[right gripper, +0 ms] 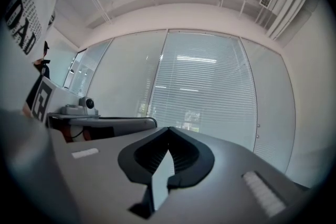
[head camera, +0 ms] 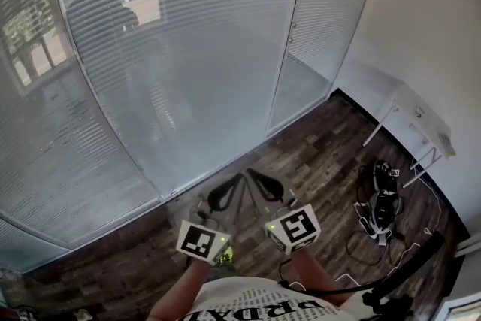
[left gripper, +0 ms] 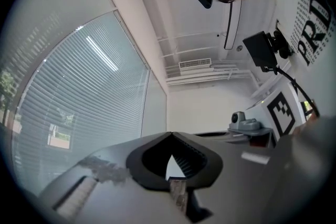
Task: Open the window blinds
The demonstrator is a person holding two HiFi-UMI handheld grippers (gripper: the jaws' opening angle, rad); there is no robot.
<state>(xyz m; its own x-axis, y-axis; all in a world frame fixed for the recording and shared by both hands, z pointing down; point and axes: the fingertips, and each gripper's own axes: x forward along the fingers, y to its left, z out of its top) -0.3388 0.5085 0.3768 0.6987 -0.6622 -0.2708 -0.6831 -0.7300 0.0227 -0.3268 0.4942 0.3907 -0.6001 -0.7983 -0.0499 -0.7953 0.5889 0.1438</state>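
Note:
The window blinds point(head camera: 188, 34) are white horizontal slats that cover a wide glass wall ahead of me, and trees and a building show faintly through them. Both grippers are held low, close to my body and well short of the glass. My left gripper point(head camera: 237, 178) is shut with nothing between its jaws. My right gripper point(head camera: 251, 172) is shut and empty too, with its tips almost touching the left one's. The left gripper view shows its closed tips point(left gripper: 170, 134) with the blinds point(left gripper: 89, 107) off to the left. The right gripper view has its closed tips point(right gripper: 168, 128) facing the blinds point(right gripper: 205, 92).
A narrower slatted panel with small knobs point(head camera: 323, 11) stands right of the main window. A white wall closes the right side, with white table legs point(head camera: 379, 124) against it. Cables and a dark device point(head camera: 379, 210) lie on the dark wood floor point(head camera: 316, 154).

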